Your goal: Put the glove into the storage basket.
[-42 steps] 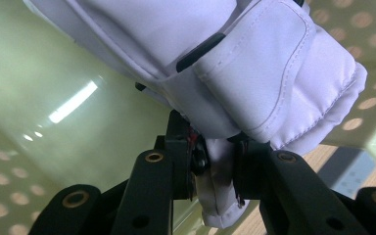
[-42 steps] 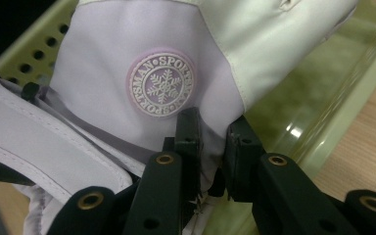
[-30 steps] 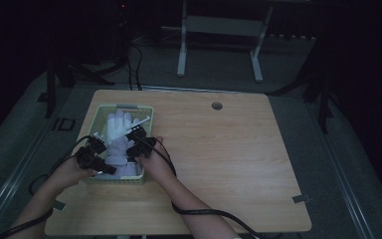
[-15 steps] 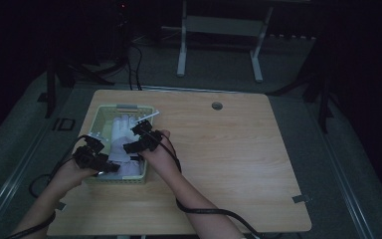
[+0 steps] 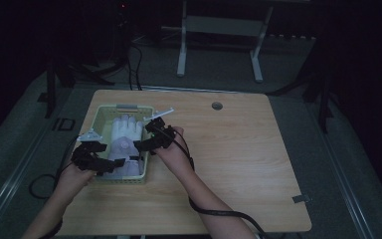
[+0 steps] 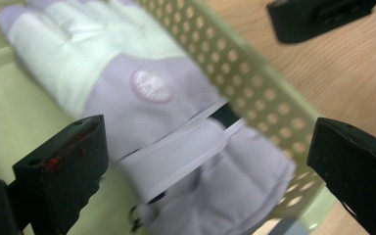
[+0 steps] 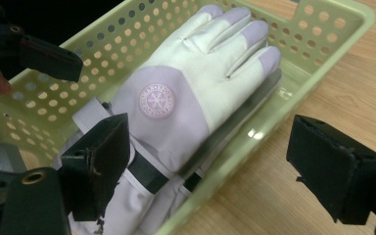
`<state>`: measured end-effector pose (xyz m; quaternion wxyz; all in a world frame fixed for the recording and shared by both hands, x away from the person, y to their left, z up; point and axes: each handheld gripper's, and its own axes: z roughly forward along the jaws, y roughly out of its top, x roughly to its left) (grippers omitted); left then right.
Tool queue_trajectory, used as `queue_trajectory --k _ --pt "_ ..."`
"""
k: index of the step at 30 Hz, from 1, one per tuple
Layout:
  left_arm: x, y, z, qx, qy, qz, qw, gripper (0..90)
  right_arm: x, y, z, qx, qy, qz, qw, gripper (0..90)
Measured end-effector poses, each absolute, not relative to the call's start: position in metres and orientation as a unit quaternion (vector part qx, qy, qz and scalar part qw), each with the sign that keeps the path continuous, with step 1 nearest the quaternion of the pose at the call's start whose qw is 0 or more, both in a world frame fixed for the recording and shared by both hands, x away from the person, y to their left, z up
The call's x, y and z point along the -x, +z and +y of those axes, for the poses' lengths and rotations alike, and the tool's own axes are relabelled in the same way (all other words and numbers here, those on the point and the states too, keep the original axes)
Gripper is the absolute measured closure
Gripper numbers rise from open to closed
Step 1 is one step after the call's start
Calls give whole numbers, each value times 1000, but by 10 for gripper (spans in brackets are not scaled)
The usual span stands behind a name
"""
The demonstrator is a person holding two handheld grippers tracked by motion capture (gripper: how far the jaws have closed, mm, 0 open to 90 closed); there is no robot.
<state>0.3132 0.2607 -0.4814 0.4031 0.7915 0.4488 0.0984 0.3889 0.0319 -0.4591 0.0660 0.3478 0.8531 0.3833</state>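
Both grippers have just been opening, with nothing clamped: the left gripper [image 6: 200, 161] and right gripper [image 7: 210, 166] each stand released over the lilac-and-white glove [image 7: 186, 98], lying in the perforated green basket [image 7: 323, 29]. Its cuff overhangs the near rim between the jaws, so it may slide out or snag.

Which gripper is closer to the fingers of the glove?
The right. The right gripper hangs open at the basket's right rim, beside the glove's palm. The left gripper hangs open over the cuff end, farther from the fingertips.
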Motion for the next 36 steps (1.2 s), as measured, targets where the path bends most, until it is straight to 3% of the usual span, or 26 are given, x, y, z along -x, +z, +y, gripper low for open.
queue_trajectory --k 16,36 --pt "-303 -477 215 -788 135 425 424 19 -387 -468 -8 -345 371 859 75 150" --pt "-294 -481 150 -811 117 375 434 19 -385 -480 -60 -357 361 857 89 153"
